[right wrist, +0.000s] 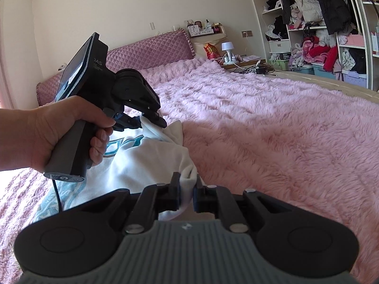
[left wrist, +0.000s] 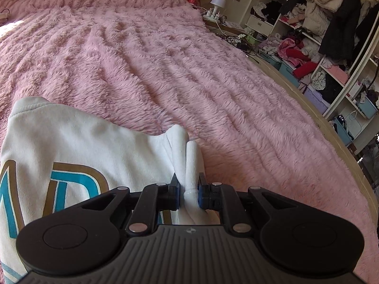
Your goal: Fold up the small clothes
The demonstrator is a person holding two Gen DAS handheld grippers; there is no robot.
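Under your tools lies a pink furry blanket [left wrist: 180, 75] that covers the whole bed, with soft ridges running across it and a bright patch of sun at 9 o'clock in the left wrist view.

Your left gripper [left wrist: 188, 193] is closed tight on a bunched fold of the white garment [left wrist: 78, 142], which squeezes up between the blue pads [left wrist: 201, 195]. From there the garment spreads toward 8 o'clock, and it shows a big teal and brown printed letter.

Your right gripper [right wrist: 187, 195] is also clamped on a white bunch of the same garment [right wrist: 142, 165], at its nearer edge. At 10 o'clock in that view your left hand [right wrist: 47, 132] holds the other tool by its grey handle, and the cloth hangs between the two tools, above the blanket.

Further out, at 12 o'clock, a quilted purple headboard [right wrist: 151, 54] stands against the cream wall. At 1 o'clock there is a small white lamp [right wrist: 227, 47] beside a red bag [right wrist: 211, 51], with cables near them. At 2 o'clock open white shelves [right wrist: 315, 28] are stuffed with clothes, coats and storage boxes.
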